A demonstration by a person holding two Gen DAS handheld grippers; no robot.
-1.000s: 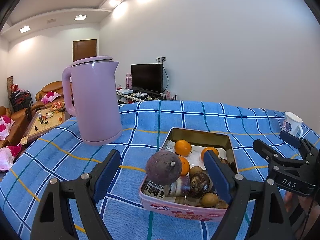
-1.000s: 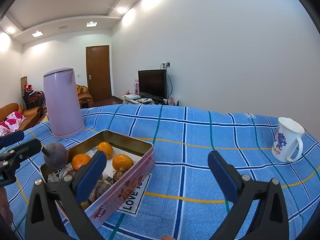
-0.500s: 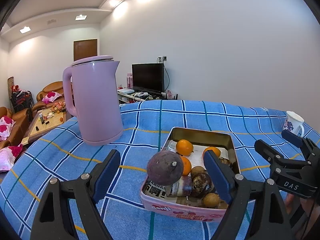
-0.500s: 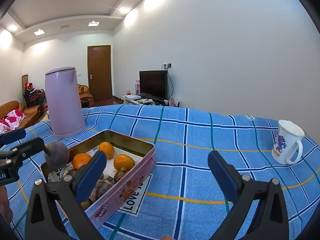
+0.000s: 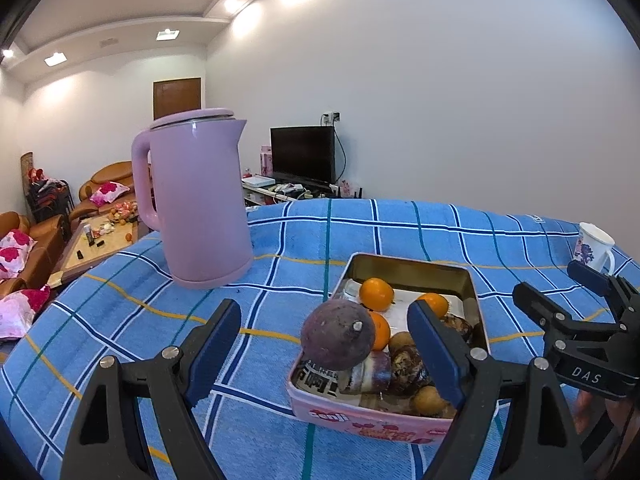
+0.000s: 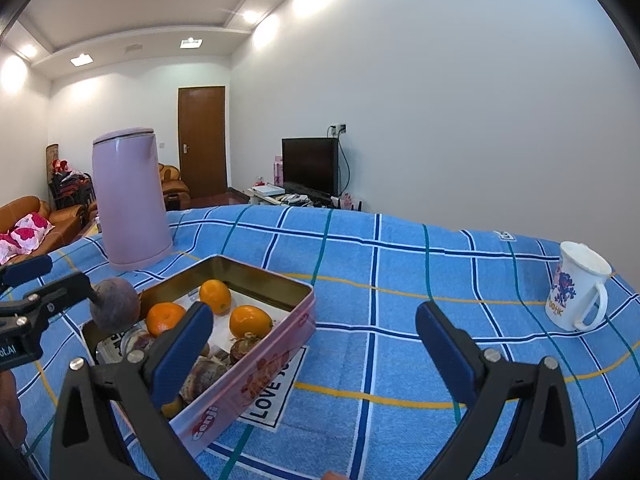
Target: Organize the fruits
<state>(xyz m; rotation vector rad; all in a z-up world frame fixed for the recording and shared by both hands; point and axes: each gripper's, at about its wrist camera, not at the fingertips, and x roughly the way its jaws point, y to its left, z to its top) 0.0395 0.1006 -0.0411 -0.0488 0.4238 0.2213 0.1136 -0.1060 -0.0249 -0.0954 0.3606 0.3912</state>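
left wrist view: left gripper (image 5: pixel 324 344) gaping wide, empty. The round, matte purple fruit (image 5: pixel 337 334) perches on the near-left corner of the pink metal tin (image 5: pixel 360 420), dead ahead between the jaws; smooth oranges (image 5: pixel 376 294) behind.

right wrist view: right gripper (image 6: pixel 314 342) wide, empty, over the blue checked cloth (image 6: pixel 400 280). Tin (image 6: pixel 256 376) lies left, long axis diagonal; left one's nearer imo.

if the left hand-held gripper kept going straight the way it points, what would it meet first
Likely the round purple fruit perched on the pink tin box's near corner; it sits between the open left hand-held gripper's fingers, though depth is unclear.
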